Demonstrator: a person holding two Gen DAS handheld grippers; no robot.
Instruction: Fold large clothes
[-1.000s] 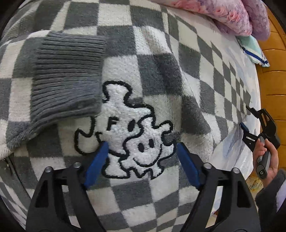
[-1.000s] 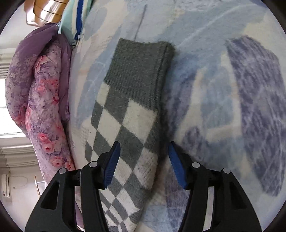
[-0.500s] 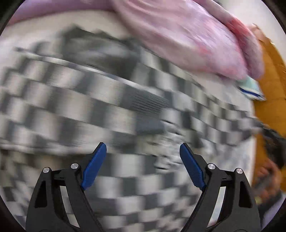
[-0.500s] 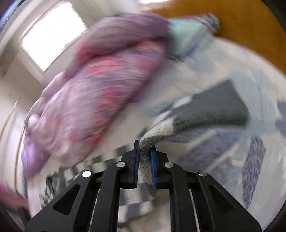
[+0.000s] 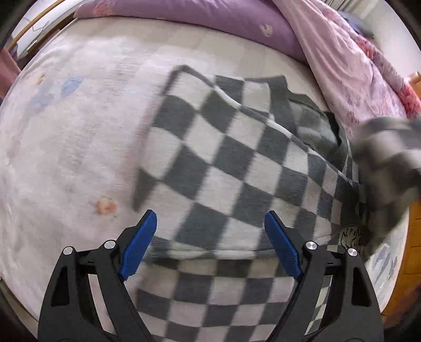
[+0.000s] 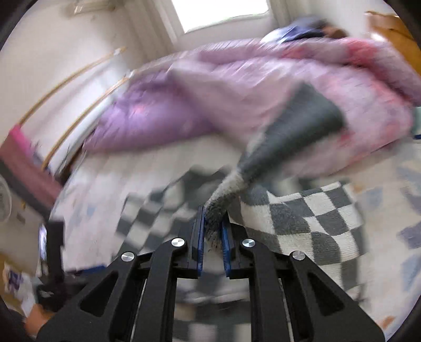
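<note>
A grey-and-white checkered sweater (image 5: 231, 173) lies spread on the bed. My left gripper (image 5: 210, 236) is open and empty, hovering just above the sweater's body. My right gripper (image 6: 213, 234) is shut on the sweater's sleeve (image 6: 263, 155), which rises from the jaws to its dark grey ribbed cuff (image 6: 313, 115), lifted above the bed. The same lifted sleeve shows blurred at the right edge of the left wrist view (image 5: 389, 157). The sweater's body also shows below in the right wrist view (image 6: 310, 218).
The bed sheet (image 5: 73, 136) is pale with faint floral print. A purple and pink floral quilt (image 5: 329, 47) is piled along the far side; it also shows in the right wrist view (image 6: 210, 92). A wooden bed frame (image 5: 405, 263) runs along the right. A window (image 6: 221, 13) is behind.
My right gripper closed on the sleeve and lifted it up and over toward the sweater's body. My left gripper moved away from the cartoon patch to another part of the sweater.
</note>
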